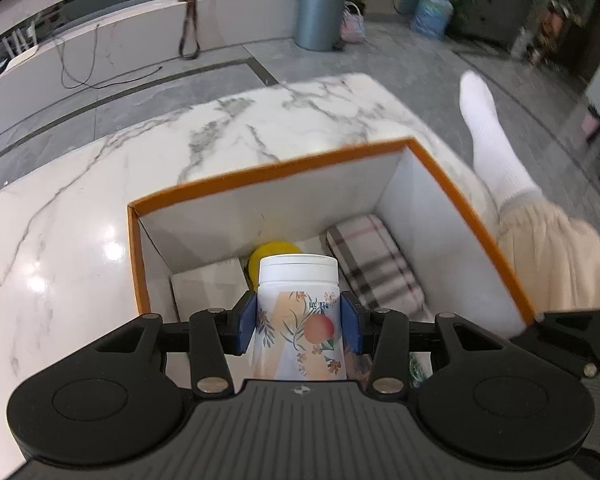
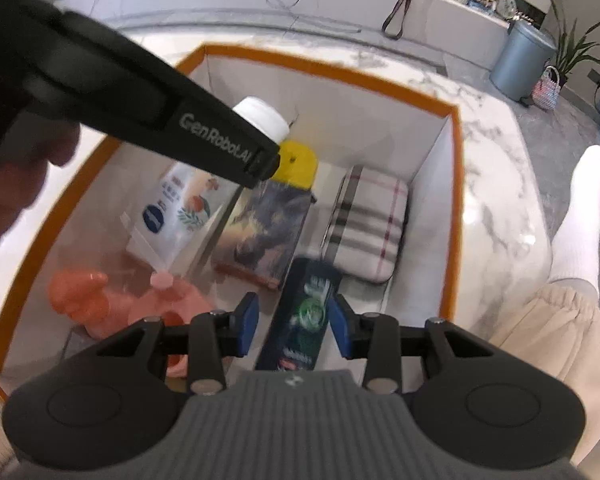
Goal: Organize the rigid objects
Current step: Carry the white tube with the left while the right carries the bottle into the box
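Note:
My left gripper [image 1: 299,322] is shut on a white-capped bottle [image 1: 299,312] with a peach and flower label, held inside the orange-rimmed white box [image 1: 268,172]. The same bottle [image 2: 188,196] shows in the right wrist view under the left gripper's black body [image 2: 140,112]. My right gripper [image 2: 293,322] is open, its blue pads on either side of a dark box with green print [image 2: 306,312] that lies in the orange-rimmed box [image 2: 456,200]; the left pad stands clear of it.
In the box lie a plaid case [image 2: 366,222], a dark book [image 2: 266,228], a yellow object [image 2: 296,164], a white box [image 1: 208,284] and a pink toy [image 2: 112,300]. The box stands on a marble table [image 1: 140,152]. The person's leg in a white sock [image 1: 496,148] is at right.

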A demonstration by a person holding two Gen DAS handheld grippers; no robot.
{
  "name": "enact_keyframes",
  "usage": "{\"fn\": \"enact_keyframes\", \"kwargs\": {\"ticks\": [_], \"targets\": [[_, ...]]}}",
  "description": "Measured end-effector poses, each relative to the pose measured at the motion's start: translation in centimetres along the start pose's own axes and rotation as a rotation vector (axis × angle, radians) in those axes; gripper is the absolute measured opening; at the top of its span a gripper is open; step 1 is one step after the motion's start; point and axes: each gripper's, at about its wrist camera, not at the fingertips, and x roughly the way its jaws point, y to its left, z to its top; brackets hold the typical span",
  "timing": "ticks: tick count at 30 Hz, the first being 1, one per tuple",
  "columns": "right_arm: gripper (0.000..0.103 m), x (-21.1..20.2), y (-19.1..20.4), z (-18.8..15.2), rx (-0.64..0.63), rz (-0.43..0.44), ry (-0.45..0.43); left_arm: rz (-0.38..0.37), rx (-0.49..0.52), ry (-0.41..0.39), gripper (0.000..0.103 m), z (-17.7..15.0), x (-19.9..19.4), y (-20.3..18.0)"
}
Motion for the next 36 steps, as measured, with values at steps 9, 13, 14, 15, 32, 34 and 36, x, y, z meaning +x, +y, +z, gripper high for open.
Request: {"fn": "enact_keyframes", "kwargs": {"ticks": [9, 13, 14, 15, 32, 34, 36], "targets": [[0.040, -1.3, -1.5, 0.7, -0.026, -0.050, -0.058, -0.077, -0.092, -0.011, 0.050, 1.4, 1.3, -1.5], [0.040, -0.9, -1.7, 0.4, -0.036, -0.043, -0.046, -0.098, -0.130, 0.027, 0.050, 1.3, 2.9, -1.8], [0.040, -0.9, -1.8, 0.5, -0.036, -0.044, -0.045, -0.105, -0.133, 0.041, 0.050, 1.2, 3.2, -1.8], [0.040, -0.8, -1.8, 0.4, -0.034, -0.041, -0.045, -0.109, -0.131, 0.053, 0.050, 1.1, 3.4, -1.9], [0.041, -3.3, -1.6, -0.2, 0.008, -0.020, -0.085, -0.041, -0.017, -0.046, 0.055, -0.7, -3.7, -2.2], [0.046, -4.4, -1.4, -0.4, 0.019, -0.016, -0.110, -0.024, 0.012, -0.083, 0.059, -1.5, -5.8, -2.2], [0.048, -5.7, -0.8, -0.9, 0.030, -0.016, -0.141, -0.003, 0.032, -0.116, 0.060, -2.5, -7.9, -2.3]]}}
